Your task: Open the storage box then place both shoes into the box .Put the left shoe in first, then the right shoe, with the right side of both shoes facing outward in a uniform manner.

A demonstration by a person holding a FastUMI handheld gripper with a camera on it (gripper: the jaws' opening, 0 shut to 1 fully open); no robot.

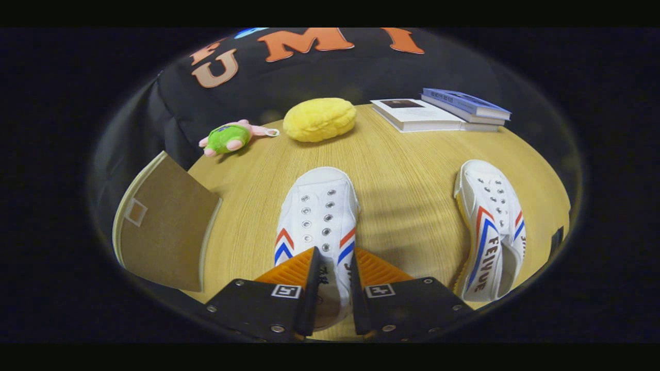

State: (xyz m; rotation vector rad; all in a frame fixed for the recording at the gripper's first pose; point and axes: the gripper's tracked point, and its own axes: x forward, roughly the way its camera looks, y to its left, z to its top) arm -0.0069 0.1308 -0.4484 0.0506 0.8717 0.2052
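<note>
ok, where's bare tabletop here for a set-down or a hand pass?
Widest bare strip of table: between the shoe in the fingers and the other shoe, running back to the books. A smaller patch lies between the gripped shoe and the box flap. Crowded along the back: plush toy, yellow sponge. The gripper is shut on the shoe.

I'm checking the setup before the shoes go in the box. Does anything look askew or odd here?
Mostly tidy. The gripper is closed on the heel of one white shoe, which points straight ahead, while the other shoe lies apart, tipped onto its side. The box flap stands open.
</note>
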